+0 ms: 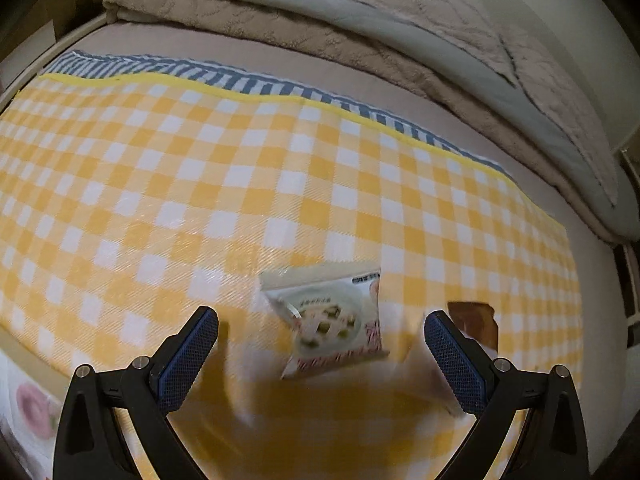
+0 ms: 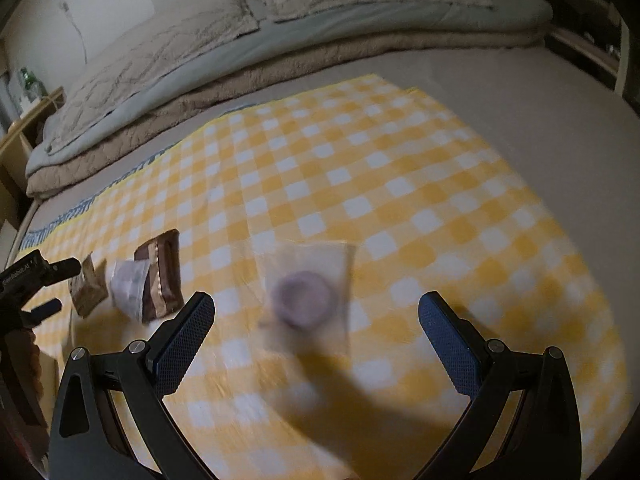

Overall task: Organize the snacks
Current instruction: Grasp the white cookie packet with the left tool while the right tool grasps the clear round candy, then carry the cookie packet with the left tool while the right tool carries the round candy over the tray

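Both grippers wide open, holding nothing. Left gripper (image 1: 321, 344) over white snack packet (image 1: 332, 320) on yellow-checked cloth (image 1: 160, 184). Right gripper (image 2: 316, 320) over blurry clear packet w/ purple ring (image 2: 306, 298).

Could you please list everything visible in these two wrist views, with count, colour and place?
white snack packet: 1, white with red-striped edge and a picture of a bowl, on the cloth between the left gripper's fingers.
clear packet: 1, see-through with a purple ring inside, blurred, on the cloth ahead of the right gripper.
brown packets: at least 2, brown, left on the cloth in the right wrist view, near a white one.
checked cloth: 1, yellow and white, spread on the bed.
striped cloth: 1, blue and white, showing past the checked cloth's far edge.
folded bedding: beige and grey layers, far side of the bed.
left gripper: 1, black with blue pads, open.
right gripper: 1, black with blue pads, open.
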Available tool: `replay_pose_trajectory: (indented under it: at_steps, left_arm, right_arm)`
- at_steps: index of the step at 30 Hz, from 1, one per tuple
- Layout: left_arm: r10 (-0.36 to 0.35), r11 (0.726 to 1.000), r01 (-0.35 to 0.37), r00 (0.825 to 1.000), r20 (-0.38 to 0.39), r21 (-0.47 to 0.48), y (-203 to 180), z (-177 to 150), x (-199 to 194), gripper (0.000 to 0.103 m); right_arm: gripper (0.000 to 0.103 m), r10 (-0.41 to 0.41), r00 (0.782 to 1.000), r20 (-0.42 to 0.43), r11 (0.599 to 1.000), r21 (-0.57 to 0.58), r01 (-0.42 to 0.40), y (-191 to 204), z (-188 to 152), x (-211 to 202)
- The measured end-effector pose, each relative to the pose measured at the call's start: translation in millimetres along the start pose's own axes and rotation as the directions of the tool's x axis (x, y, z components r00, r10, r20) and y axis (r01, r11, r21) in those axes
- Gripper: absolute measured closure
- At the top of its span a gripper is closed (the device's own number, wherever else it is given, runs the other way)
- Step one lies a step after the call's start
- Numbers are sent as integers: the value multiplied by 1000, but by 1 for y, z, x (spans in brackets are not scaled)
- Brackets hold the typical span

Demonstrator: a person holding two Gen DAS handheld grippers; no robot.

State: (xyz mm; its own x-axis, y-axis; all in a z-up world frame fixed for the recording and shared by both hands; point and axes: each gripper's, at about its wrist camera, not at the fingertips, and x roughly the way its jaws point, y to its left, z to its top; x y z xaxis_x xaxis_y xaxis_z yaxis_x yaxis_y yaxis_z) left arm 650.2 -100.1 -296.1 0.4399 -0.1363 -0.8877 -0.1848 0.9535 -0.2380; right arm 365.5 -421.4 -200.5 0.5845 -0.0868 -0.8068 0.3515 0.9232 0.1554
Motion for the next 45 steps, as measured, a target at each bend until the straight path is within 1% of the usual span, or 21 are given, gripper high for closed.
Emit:
replay_pose_trajectory:
  at_steps: [2, 3, 4, 6, 7, 8, 9, 10, 11, 12, 13, 18, 22, 24, 27, 30, 35, 40, 45]
  left_arm:
    - [17, 1000, -17, 999, -28, 6, -4, 5, 11, 0]
    - [23, 1000, -23, 999, -40, 1, -6, 6, 17, 4]
    - [25, 1000, -25, 999, -47, -5, -5, 5, 20, 12]
    - [32, 999, -32, 998, -55, -9, -7, 6, 26, 21]
    - [40, 999, -41, 998, -54, -1, -10, 6, 27, 27]
    - [45, 999, -44, 998, -53, 12, -12, 7, 28, 31]
    - [50, 999, -49, 997, -54, 23, -13, 7, 29, 41]
    - [55, 998, -53, 997, -58, 31, -13, 8, 31, 52]
    - [55, 998, -53, 996, -63, 33, -13, 7, 29, 57]
    - [52, 998, -50, 996, -69, 35, -13, 8, 29, 60]
    - [45, 998, -43, 996, -74, 35, -13, 8, 29, 60]
    - [21, 999, -18, 996, -91, 36, -6, -1, 6, 62]
    - [-7, 998, 11, 998, -70, 57, -4, -7, -21, 63]
    - [-23, 997, 28, 998, -64, 69, -3, -10, -34, 63]
    - [-48, 995, 52, 998, -45, 81, -1, -15, -59, 63]
    - [-65, 993, 67, 998, -27, 99, -2, -18, -80, 63]
    - [-75, 984, 70, 997, 20, 164, -6, -26, -127, 63]
    - [-101, 974, 89, 994, 49, 208, -5, -43, -170, 63]
    - [-112, 961, 85, 990, 91, 264, 1, -62, -218, 63]
  right_arm:
    - [0, -15, 999, -36, 1000, 23, 16, 5, 3, 15]
    - [0, -23, 998, -51, 999, 33, 25, 7, 4, 20]
    - [0, -13, 997, -70, 999, 51, 16, 10, 5, 27]
    - [0, 1, 995, -100, 997, 76, 7, 13, 5, 35]
    - [1, -16, 994, -107, 996, 80, 24, 16, 4, 37]
    - [9, -35, 994, -102, 996, 75, 42, 18, 4, 37]
    - [16, -45, 994, -98, 996, 71, 52, 20, 4, 37]
    - [29, -54, 994, -99, 996, 66, 60, 22, 4, 36]
    - [38, -66, 993, -102, 995, 62, 73, 23, 5, 36]
    - [43, -75, 992, -102, 995, 58, 81, 24, 4, 35]
    - [53, -83, 991, -107, 995, 47, 88, 26, 3, 35]
    - [54, -76, 989, -125, 997, 9, 78, 31, 0, 30]
    - [55, -66, 991, -119, 998, -9, 66, 35, 0, 19]
    - [55, -62, 993, -102, 998, -26, 59, 37, 3, 11]
    - [55, -28, 996, -81, 998, -51, 23, 41, 8, -5]
    - [55, -30, 998, -56, 995, -94, 25, 48, 10, -21]
    - [55, -11, 1000, -6, 992, -128, 10, 58, 17, -53]
    - [55, 10, 999, 32, 991, -134, -5, 67, 19, -87]
    - [55, 27, 998, 61, 989, -144, -18, 78, 15, -118]
